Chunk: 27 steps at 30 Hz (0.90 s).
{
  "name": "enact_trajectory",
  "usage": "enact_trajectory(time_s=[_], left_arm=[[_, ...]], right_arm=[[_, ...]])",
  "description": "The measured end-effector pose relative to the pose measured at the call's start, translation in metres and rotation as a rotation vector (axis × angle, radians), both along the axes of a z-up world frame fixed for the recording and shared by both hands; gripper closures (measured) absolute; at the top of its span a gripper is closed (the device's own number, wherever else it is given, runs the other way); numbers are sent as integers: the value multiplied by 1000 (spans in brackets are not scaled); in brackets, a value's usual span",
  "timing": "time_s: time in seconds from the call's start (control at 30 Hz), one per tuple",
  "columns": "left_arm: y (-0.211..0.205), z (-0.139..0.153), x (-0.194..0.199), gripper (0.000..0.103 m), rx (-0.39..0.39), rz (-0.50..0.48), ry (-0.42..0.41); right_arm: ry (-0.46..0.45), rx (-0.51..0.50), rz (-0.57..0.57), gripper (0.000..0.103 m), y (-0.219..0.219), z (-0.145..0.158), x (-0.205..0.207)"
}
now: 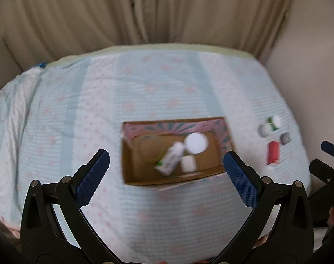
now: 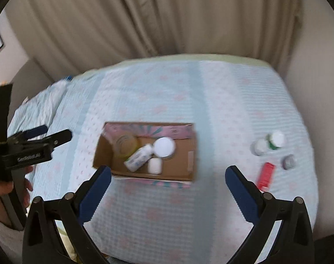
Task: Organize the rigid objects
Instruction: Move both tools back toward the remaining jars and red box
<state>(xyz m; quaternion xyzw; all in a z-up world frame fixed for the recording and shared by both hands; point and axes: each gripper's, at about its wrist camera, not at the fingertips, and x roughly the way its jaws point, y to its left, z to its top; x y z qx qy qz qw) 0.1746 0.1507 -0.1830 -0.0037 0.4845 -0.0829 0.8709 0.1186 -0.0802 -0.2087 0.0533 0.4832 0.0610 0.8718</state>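
Legible text: one item only. White lettering on the black body of the left gripper [image 2: 38, 137], seen in the right wrist view, reads approximately "GenRobot.AI"; blurred, reading uncertain. Bottle [image 2: 138, 158] in the box [image 2: 190, 154] carries a printed label, illegible from motion blur. Red tube [image 2: 265, 175]: no characters resolvable. Left wrist view: nothing readable.

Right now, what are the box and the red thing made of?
The box looks like cardboard: matte brown inside, with flaps printed pink and teal. The red thing is too blurry to be sure; it may be a plastic tube or a small carton, with a smooth, bright red surface. It lies on the bedspread, which looks like soft, waffle-textured cloth.
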Motion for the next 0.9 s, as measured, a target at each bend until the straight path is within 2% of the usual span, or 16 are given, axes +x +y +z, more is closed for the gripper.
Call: enact_trajectory(time_s=[0.2, 0.37, 0.43, 0.57, 0.7, 0.9], left_arm=[[-82, 29, -29, 0, 58, -14, -96], [-154, 30, -45, 0, 65, -5, -113], [-187, 22, -45, 0, 64, 2, -96], [-240, 6, -42, 0, 7, -8, -84], [-292, -24, -29, 0, 7, -73, -88], [-354, -84, 6, 0, 26, -204, -56]], right_arm=[[-14, -23, -116, 0, -84, 14, -22], [-24, -17, -160, 0, -165, 10, -34], [-25, -26, -176, 0, -197, 6, -35], [-12, -54, -204, 0, -250, -8, -36], [14, -47, -261, 0, -295, -27, -33], [34, -55, -352, 0, -335, -79, -20]])
